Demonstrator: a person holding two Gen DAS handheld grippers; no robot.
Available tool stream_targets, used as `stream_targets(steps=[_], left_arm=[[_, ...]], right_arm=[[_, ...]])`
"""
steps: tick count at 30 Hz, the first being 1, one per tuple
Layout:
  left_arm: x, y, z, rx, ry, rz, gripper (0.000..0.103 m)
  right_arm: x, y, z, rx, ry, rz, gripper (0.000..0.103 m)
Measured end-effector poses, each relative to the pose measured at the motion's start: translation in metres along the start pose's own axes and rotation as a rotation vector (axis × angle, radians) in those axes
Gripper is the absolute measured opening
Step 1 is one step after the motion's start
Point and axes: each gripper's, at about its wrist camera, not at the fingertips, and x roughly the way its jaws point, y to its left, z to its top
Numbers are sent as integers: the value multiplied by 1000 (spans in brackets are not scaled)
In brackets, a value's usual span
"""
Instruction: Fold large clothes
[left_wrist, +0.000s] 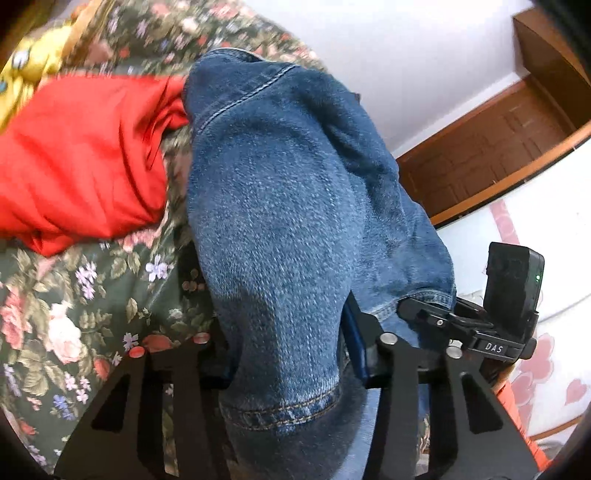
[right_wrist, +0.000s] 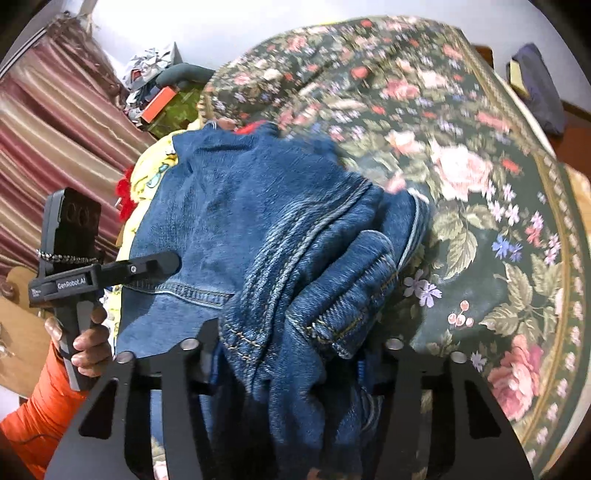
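blue denim fills both wrist views: a pair of jeans (left_wrist: 288, 206) is bunched up and hanging from the two tools above a floral bedspread (left_wrist: 55, 325), not laid flat on it. as for progress, the fold looks barely begun; the fabric is crumpled and doubled over in loose ridges, with a stitched hem drooping at the bottom of the left view, and no neat crease or squared edge shows anywhere, so smoothing, aligning and the folds themselves all seem left to do. a red garment (left_wrist: 81, 155) lies on the bedspread just beside the jeans, with a yellow one (left_wrist: 26, 66) past it, both unfolded as far as can be seen, so more clothes probably wait. the left gripper (left_wrist: 291, 365) has its jaws partly closed with a thick wad of denim between them, pinching it, and the cloth drapes away from the camera over the bed. the right gripper (right_wrist: 295, 365) likewise clamps a gathered bundle of seams and waistband-like stitching, jaws part-way closed on the bulk. both tools point steeply downward toward the bed, side by side and close together: the right view shows the person's left hand (right_wrist: 83, 343), in an orange sleeve (right_wrist: 40, 406), wrapped round the other tool's handle just beside the jeans.
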Motion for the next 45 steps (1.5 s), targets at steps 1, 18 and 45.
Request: stream_targets(steps=[1,18,45], left_arm=[[-8,-7,0,19,-11,7,44],[-170,6,27,111,-261,42,43],[-102,211,156,-125,-185,111,45]], right_arm=[[-2,4,0,-2,-5,1,45],[-32,127,43,-182,-206,2,43],[136,140,154,-50,-137,-18,43]])
